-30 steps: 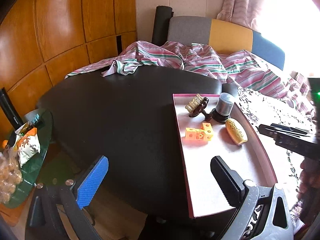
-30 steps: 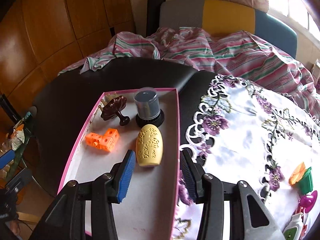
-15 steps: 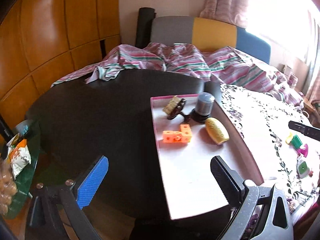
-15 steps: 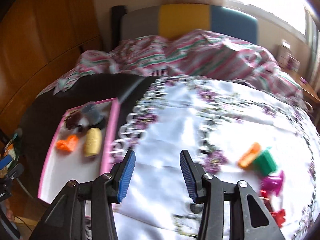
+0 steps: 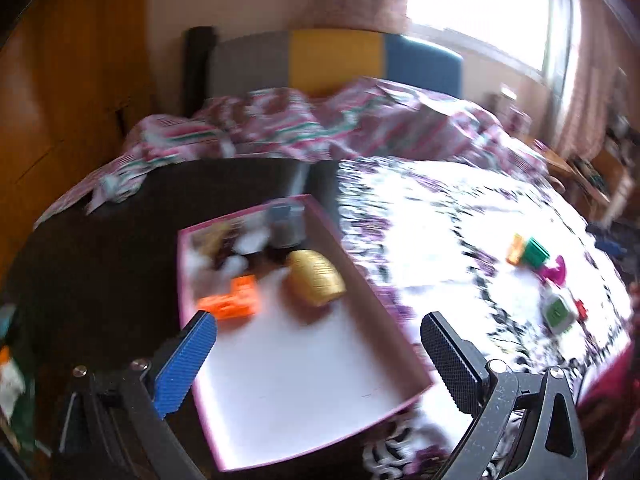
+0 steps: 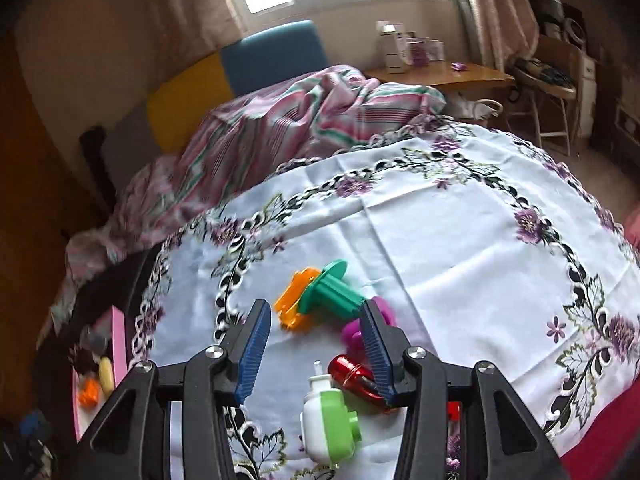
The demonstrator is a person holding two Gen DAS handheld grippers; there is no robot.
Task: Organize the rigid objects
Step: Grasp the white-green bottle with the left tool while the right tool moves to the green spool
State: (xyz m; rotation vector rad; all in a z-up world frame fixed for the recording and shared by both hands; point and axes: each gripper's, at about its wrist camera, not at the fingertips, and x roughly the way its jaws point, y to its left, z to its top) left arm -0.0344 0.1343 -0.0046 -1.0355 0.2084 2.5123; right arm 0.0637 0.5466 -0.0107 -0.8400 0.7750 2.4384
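My right gripper (image 6: 314,328) is open and empty, just above a cluster of toys on the white embroidered cloth (image 6: 440,232): an orange piece (image 6: 290,308), a green plunger-shaped toy (image 6: 332,292), a magenta piece (image 6: 354,330), a red metallic piece (image 6: 352,374) and a white-and-green bottle (image 6: 330,428). My left gripper (image 5: 318,332) is open and empty above a pink-rimmed white tray (image 5: 332,232) holding an orange block (image 5: 234,298), a golden oval (image 5: 316,278) and a grey cylinder (image 5: 286,224). The left wrist view is blurred.
The tray's pink rim (image 6: 118,340) shows at the left of the right wrist view. A striped blanket (image 6: 280,120) lies behind the cloth, before a grey, yellow and blue headboard (image 5: 332,60). A wooden side table (image 6: 436,74) stands far right. The dark table top (image 5: 100,248) extends left.
Both grippers have swung right. The right one left the tray and now hangs over the toy cluster. The left one now sits over the tray's near end. Both stay open.
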